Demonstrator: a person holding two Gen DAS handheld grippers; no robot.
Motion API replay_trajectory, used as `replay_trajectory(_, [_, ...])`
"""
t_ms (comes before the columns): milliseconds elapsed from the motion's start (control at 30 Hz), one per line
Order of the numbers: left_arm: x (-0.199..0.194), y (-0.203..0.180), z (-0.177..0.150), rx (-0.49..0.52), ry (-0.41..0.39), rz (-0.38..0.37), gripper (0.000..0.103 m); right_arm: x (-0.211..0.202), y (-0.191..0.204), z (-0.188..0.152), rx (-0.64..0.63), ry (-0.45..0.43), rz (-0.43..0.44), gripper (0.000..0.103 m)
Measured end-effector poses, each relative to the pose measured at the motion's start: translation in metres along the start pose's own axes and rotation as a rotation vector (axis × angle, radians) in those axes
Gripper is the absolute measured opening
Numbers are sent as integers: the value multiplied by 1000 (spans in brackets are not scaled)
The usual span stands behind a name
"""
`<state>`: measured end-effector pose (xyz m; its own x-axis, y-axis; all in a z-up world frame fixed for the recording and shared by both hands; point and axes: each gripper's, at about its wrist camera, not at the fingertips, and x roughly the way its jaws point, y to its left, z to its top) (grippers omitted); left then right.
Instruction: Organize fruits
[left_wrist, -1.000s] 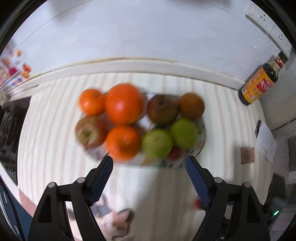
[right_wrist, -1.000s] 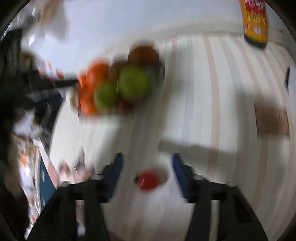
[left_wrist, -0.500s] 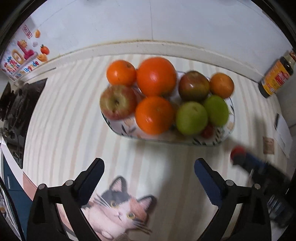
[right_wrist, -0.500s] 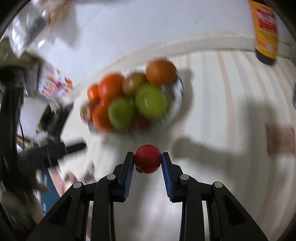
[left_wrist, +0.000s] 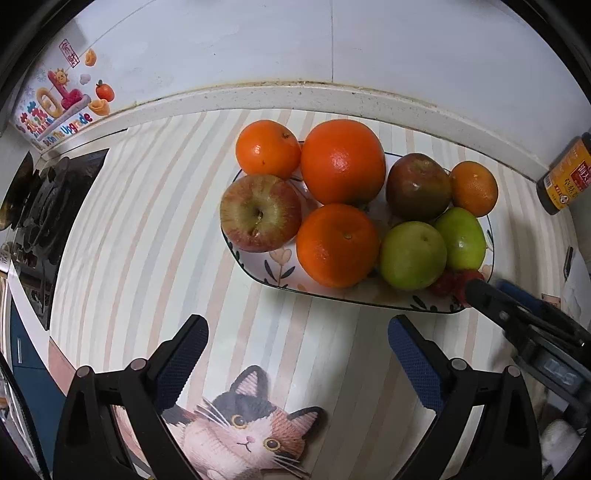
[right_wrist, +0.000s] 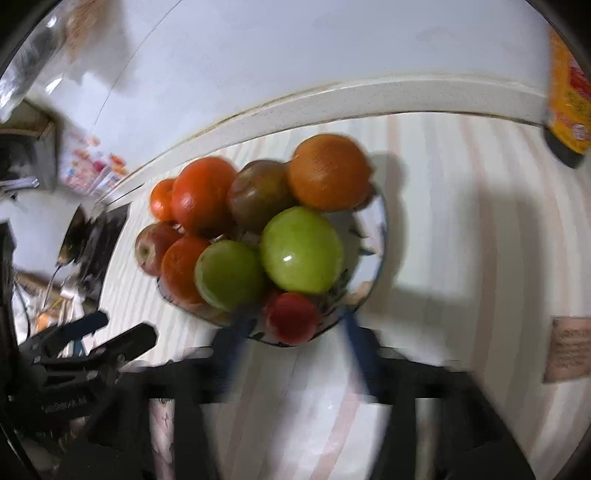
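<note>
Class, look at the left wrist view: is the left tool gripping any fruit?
No. The left tool stands open above the striped mat, short of the plate of fruit, with nothing between its fingers.

Oranges (left_wrist: 341, 162), apples (left_wrist: 260, 212) and small red fruit (right_wrist: 291, 317) fill the plate (left_wrist: 255, 254).

The left gripper (left_wrist: 297, 354) has black angular plastic arms with silver round screws and blue ridged pads (left_wrist: 415, 362); the right gripper (right_wrist: 293, 332) looks alike, blurred.
</note>
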<state>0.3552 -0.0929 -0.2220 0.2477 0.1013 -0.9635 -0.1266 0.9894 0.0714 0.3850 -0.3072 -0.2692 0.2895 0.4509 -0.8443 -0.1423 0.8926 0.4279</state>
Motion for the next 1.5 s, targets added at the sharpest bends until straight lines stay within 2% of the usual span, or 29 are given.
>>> replay_trajectory(67, [-6, 4, 0, -7, -6, -12, 100, -12, 1, 0, 27, -25, -31, 99])
replay_trajectory(133, [-14, 10, 0, -9, -14, -30, 100, -25, 5, -1, 31, -39, -98, 99])
replay_trajectory(200, [-27, 18, -1, -6, -30, -47, 100, -39, 15, -4, 25, -57, -175, 99])
replay_trajectory(333, [-61, 35, -7, 22, -83, -65, 100, -76, 47, -19, 4, -108, -273, 99])
replay_trajectory(500, [-112, 62, -23, 60, -154, -98, 100, -120, 90, -43, 15, -163, -323, 99])
replay_trajectory(733, [-182, 100, -64, 134, -257, -145, 100, -191, 167, -99, 24, -292, -403, 99])
replay_trajectory(900, [-224, 125, -96, 162, -328, -141, 100, -232, 212, -142, 28, -341, -432, 99])
replay_trajectory(1033, [-252, 141, -118, 156, -353, -171, 100, -264, 242, -174, 20, -370, -442, 99])
replay_trajectory(1267, [-290, 149, -141, 141, -397, -183, 100, -308, 273, -200, -27, -418, -445, 99])
replay_trajectory(1500, [-302, 143, -154, 132, -408, -179, 100, -326, 279, -212, -48, -406, -418, 100])
